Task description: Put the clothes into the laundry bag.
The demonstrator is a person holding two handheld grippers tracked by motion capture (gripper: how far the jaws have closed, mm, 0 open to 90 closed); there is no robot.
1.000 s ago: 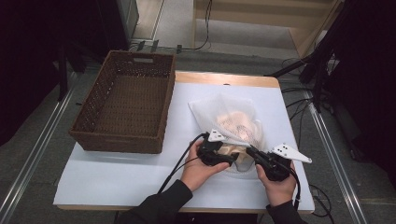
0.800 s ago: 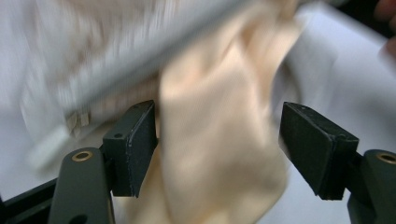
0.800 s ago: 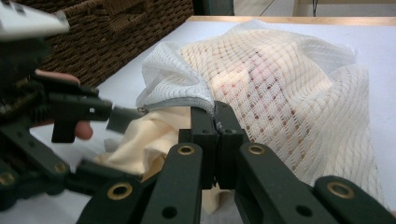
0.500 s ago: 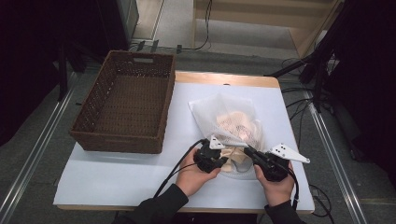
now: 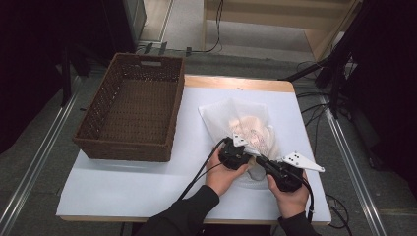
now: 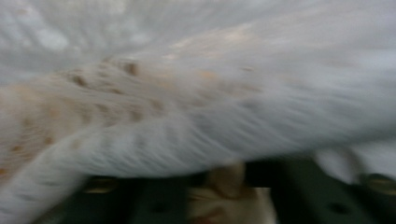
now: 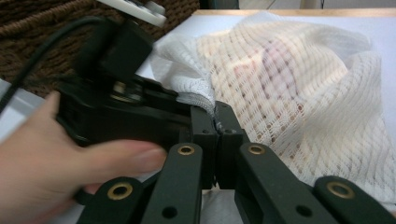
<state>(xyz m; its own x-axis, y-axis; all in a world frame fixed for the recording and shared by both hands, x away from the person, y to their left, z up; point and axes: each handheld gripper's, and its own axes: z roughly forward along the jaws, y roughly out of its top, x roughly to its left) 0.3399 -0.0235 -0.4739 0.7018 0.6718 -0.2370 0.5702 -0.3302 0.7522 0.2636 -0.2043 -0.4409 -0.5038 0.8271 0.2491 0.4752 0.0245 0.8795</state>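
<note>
A white mesh bag [image 5: 246,123] with pale cloth inside lies on the white table [image 5: 147,182], right of centre. My right gripper [image 5: 255,160] is at the bag's near edge. In the right gripper view its jaws [image 7: 217,123] are shut, pinching the hem of the mesh bag [image 7: 299,84]. My left gripper [image 5: 246,150] sits just left of it, pushed against the same edge. The left gripper view is blurred, with the bag [image 6: 187,93] draped close over the jaws. They have just been opening and stand apart, with a beige fold between them.
A dark brown wicker basket [image 5: 133,108] stands empty on the table's left half, and its weave shows in the right gripper view [image 7: 46,18]. The left hand [image 7: 70,158] is close beside the right jaws. Cables trail off the near edge.
The left hand has slid right and slightly away from me, up against the bag's edge and the right gripper. The right hand and the bag have stayed put.
</note>
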